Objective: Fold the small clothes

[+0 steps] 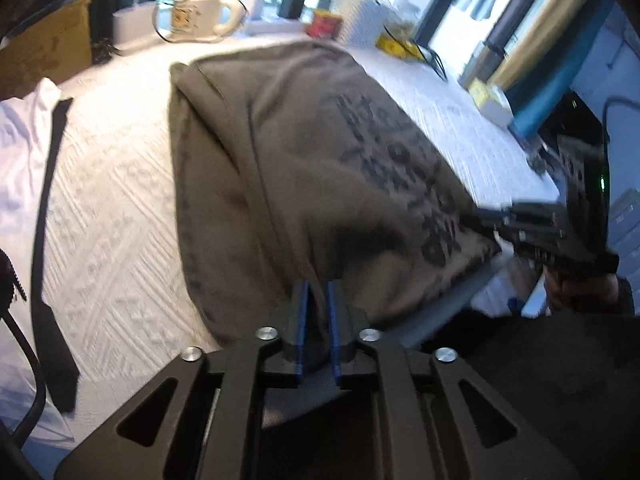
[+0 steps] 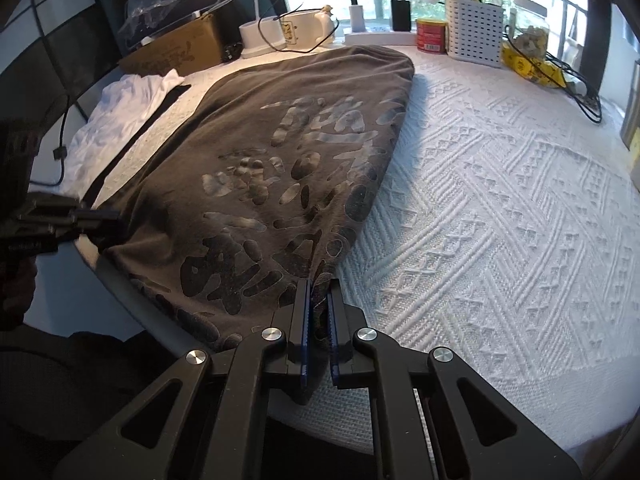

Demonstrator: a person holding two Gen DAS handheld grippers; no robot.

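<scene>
A grey-brown T-shirt (image 1: 288,152) with a large dark print lies lengthwise on the white textured table cover (image 1: 112,220). My left gripper (image 1: 318,288) is shut on the shirt's near edge, with a fold of cloth between its blue pads. At the right of this view, my right gripper (image 1: 486,216) grips the other near corner. In the right wrist view the T-shirt (image 2: 280,160) stretches away from my right gripper (image 2: 319,284), which is shut on its hem. The left gripper (image 2: 108,216) holds the corner at the left edge. The near edge is lifted slightly off the table cover (image 2: 500,220).
A white garment (image 2: 120,120) with a black strip lies left of the shirt. Along the far edge stand a cardboard box (image 2: 176,48), a cream mug (image 1: 200,14), a red can (image 2: 431,35), a white basket (image 2: 474,32) and a yellow bag (image 2: 532,64) with cables.
</scene>
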